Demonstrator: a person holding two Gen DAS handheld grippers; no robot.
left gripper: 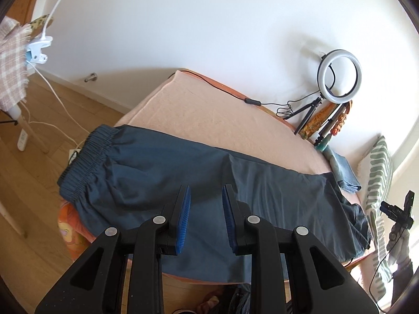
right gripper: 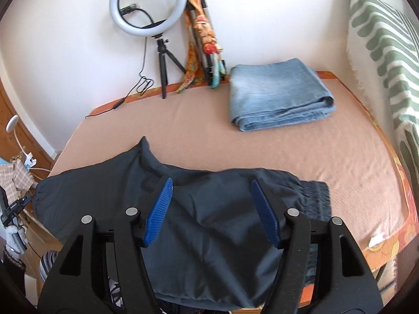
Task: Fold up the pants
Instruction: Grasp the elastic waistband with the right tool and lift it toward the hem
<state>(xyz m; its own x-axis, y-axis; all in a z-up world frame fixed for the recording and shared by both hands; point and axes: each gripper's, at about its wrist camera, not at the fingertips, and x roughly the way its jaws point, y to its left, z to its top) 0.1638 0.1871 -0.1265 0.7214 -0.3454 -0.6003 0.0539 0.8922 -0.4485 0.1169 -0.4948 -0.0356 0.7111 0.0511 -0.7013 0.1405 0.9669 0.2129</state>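
Bare blanket (right gripper: 262, 151) open beyond pants (right gripper: 209, 222), folded jeans (right gripper: 277, 96) and ring light (right gripper: 148, 2) crowding far edge

The dark pants (right gripper: 209, 225) hang over the near edge of the bed (right gripper: 288, 144), and their bottom part is hidden behind the right hand-held gripper (right gripper: 210, 185). The striped pillow (right gripper: 379, 39) is cut off by the picture's edge.

The left gripper (left gripper: 206, 195) and right gripper (right gripper: 211, 187) both hover with jaws apart, gripping nothing.
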